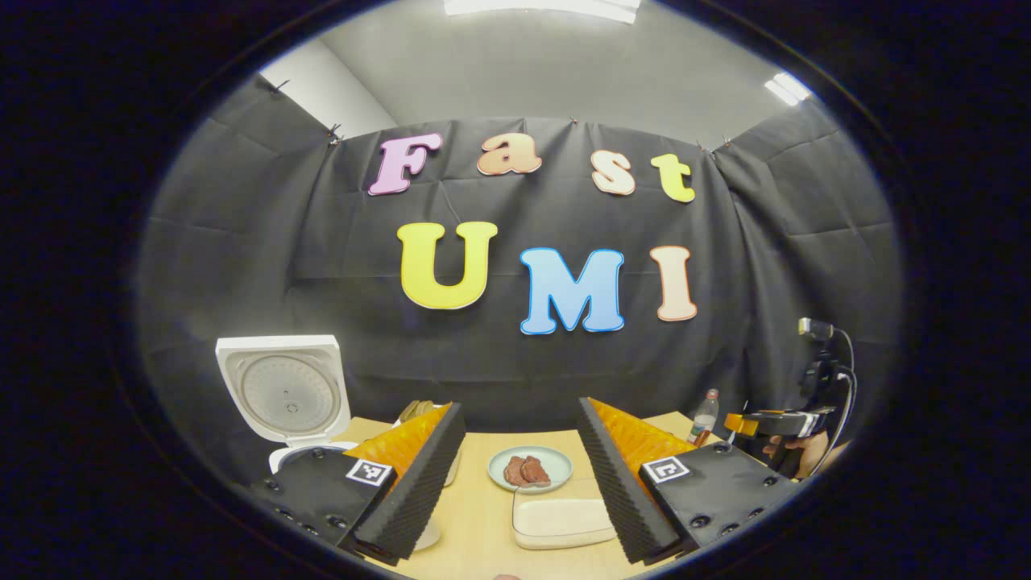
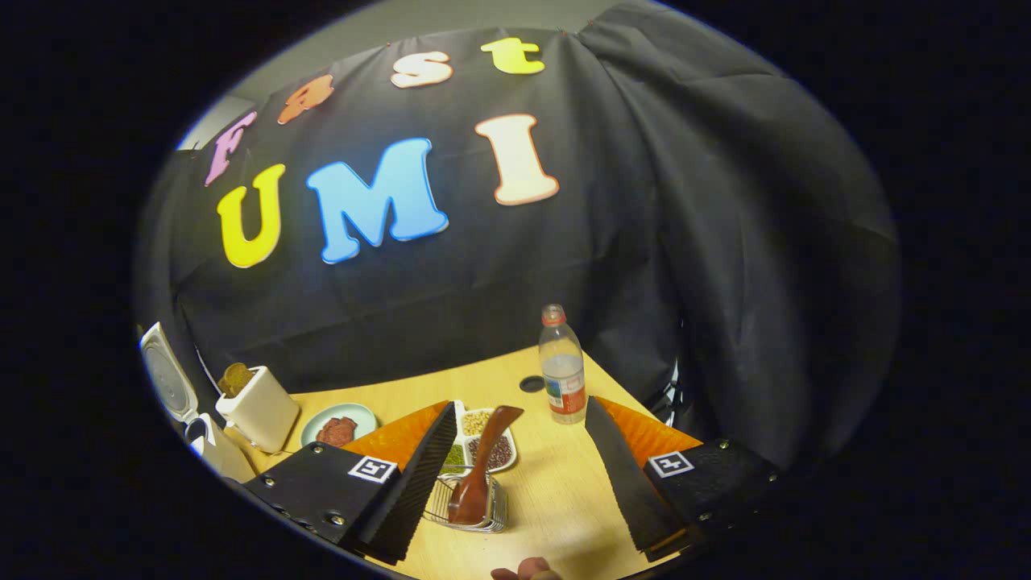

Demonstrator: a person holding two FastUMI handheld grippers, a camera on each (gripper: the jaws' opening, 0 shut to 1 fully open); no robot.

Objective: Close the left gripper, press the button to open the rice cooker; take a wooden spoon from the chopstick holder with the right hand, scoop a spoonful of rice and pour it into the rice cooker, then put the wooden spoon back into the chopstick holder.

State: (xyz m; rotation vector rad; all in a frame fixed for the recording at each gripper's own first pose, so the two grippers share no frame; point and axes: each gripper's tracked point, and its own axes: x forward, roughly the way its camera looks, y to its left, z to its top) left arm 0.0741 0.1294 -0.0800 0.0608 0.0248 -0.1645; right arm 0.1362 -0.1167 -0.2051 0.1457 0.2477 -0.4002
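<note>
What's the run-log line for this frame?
cooker lid: open | wooden spoon: in wire holder | left gripper: open | right gripper: open, spoon ungrasped

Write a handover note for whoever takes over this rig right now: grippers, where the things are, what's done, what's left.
Left gripper: open, holding nothing, above the table.
Right gripper: open, holding nothing, facing the wooden spoon.
Rice cooker: lid up, at the table's left end, so the button press is done.
The spoon stands in the wire chopstick holder, in front of a divided dish of grains.
Whether rice has been scooped and poured cannot be told from these views. If not: grasp spoon, scoop, pour into cooker, return spoon.
</note>
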